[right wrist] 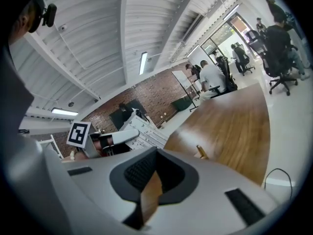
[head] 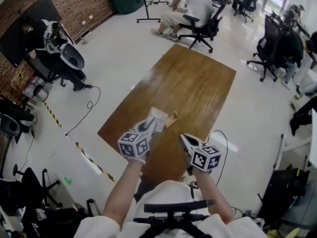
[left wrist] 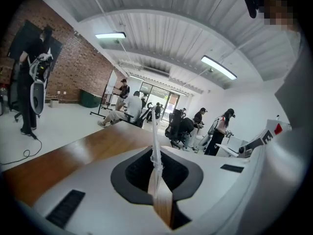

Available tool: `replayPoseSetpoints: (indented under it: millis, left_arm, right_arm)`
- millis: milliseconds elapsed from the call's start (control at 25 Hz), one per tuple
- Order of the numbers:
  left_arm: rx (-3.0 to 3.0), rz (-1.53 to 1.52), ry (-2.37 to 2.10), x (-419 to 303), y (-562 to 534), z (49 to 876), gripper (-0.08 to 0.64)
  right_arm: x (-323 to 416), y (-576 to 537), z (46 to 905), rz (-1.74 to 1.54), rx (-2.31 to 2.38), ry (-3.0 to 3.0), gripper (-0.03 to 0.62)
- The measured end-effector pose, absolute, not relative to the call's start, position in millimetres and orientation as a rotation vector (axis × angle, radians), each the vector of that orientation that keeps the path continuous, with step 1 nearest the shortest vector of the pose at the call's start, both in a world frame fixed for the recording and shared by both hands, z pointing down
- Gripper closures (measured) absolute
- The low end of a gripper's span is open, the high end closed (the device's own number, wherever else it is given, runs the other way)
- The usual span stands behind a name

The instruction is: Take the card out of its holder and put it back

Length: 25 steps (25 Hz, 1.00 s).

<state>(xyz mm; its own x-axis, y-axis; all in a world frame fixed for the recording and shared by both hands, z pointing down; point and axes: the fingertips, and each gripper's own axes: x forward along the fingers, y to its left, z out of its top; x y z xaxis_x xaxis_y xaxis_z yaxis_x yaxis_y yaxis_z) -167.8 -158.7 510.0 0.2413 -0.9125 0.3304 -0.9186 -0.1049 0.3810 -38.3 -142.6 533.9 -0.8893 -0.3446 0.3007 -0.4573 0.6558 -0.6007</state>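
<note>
My left gripper [head: 151,124] is shut on a thin white card [head: 158,118] and holds it up over the near part of the wooden table [head: 193,83]. In the left gripper view the card [left wrist: 154,141] stands edge-on, pinched between the closed jaws of the left gripper [left wrist: 156,168]. The small wooden card holder [head: 171,119] lies on the table just right of the card, and it shows again as the holder [right wrist: 201,152]. My right gripper [head: 184,139] hangs nearer to me, right of the holder, with its jaws shut and nothing between them [right wrist: 152,177].
The table stands on a pale floor with a black cable [head: 84,114] to its left. People sit on office chairs [head: 198,26] beyond the far end, more chairs [head: 270,48] stand at the right, and a brick wall runs along the left.
</note>
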Motion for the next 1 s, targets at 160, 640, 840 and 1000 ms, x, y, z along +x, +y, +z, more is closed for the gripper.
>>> replayPoseSetpoints:
  millis: [160, 640, 840, 1000]
  left_arm:
    - [1.931, -0.045, -1.734, -158.6, -118.8, 509.9, 0.545]
    - [1.804, -0.137, -1.835, -157.7, -55.4, 516.3, 0.545]
    - [1.816, -0.124, -1.817, -155.5, -57.0, 516.0, 0.545]
    - [1.831, -0.135, -1.807, -154.7, -63.7, 513.8, 0.545]
  right_arm:
    - [-28.4, -138.3, 535.6, 1.031, 0.625, -2.705, 0.589]
    - [-27.3, -124.0, 541.0, 1.084, 0.594, -2.716, 0.589]
    - [-28.2, -121.0, 538.9, 1.086, 0.591, -2.715, 0.589]
    - [-27.7, -125.2, 539.6, 1.097, 0.601, -2.717, 0.589]
